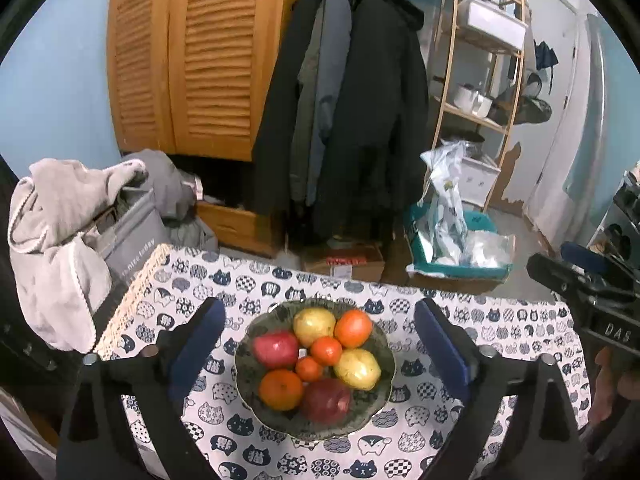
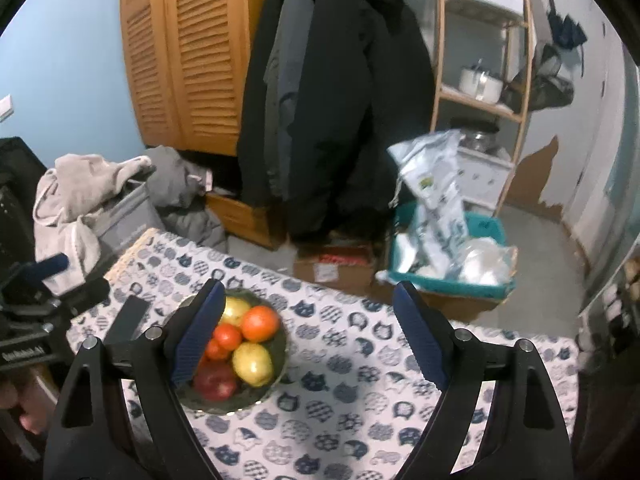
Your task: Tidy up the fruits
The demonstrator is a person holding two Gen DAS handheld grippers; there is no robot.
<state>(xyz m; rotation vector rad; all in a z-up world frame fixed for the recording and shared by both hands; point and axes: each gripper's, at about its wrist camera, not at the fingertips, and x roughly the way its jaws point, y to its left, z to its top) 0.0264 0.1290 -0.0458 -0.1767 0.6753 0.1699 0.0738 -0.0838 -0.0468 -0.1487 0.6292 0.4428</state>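
A dark green bowl (image 1: pixel 288 424) stands on a table covered with a cat-print cloth (image 1: pixel 412 436). It holds two red apples (image 1: pixel 326 400), two yellow fruits (image 1: pixel 357 369), two large oranges (image 1: pixel 280 390) and two small tangerines (image 1: pixel 326 350). My left gripper (image 1: pixel 318 304) hangs open above and in front of the bowl, with nothing between its blue pads. In the right wrist view the bowl (image 2: pixel 240 404) lies low on the left, partly behind the left finger. My right gripper (image 2: pixel 309 287) is open and empty over the cloth (image 2: pixel 340 380), to the right of the bowl.
Beyond the table's far edge are a cardboard box (image 1: pixel 344 264) and a teal bin of plastic bags (image 1: pixel 456 248) on the floor. Dark coats (image 1: pixel 352 112) hang in front of a wooden louvred cabinet (image 1: pixel 200 60). A grey basket draped with clothes (image 1: pixel 80 232) stands at the table's left.
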